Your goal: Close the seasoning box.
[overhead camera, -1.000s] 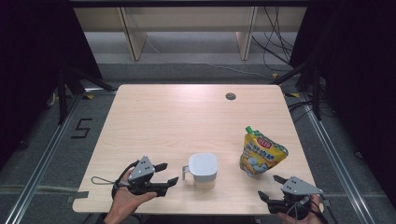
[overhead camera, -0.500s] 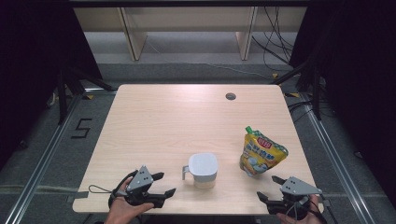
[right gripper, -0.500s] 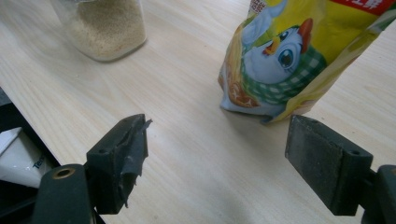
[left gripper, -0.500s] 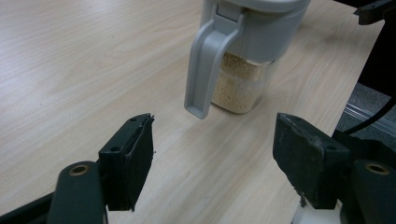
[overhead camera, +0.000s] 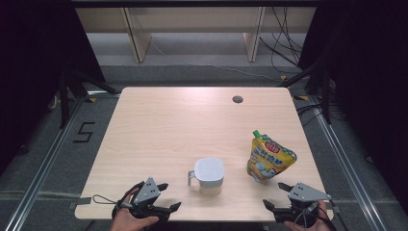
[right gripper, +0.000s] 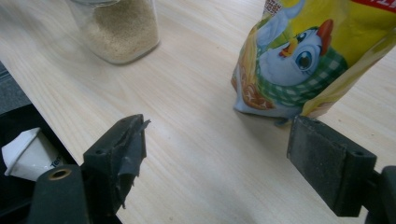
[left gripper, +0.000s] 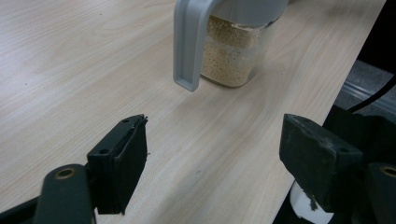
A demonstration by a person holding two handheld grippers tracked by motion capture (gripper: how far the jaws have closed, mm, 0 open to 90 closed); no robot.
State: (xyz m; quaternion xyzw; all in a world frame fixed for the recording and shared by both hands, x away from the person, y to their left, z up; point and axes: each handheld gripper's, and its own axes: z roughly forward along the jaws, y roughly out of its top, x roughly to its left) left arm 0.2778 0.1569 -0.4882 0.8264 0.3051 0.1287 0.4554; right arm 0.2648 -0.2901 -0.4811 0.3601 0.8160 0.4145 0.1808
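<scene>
1. Jar of grain is sitting near the table's front edge, handle toward the left gripper.
2. Left gripper's jaws have just been opening, empty, facing that handle.
3. Right gripper is waiting released below the pouch.

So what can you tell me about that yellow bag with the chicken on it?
The yellow pouch stands upright on the wooden table, toward its right side, to the right of the lidded jar. It looks like shiny, soft plastic, a bit crinkled, with a green spout cap at its top left corner. The front shows a cartoon chicken wearing a green checked scarf, plus a red label near the top. Nothing touches it except the table; the right gripper sits just in front, jaws open and apart from it.
</scene>
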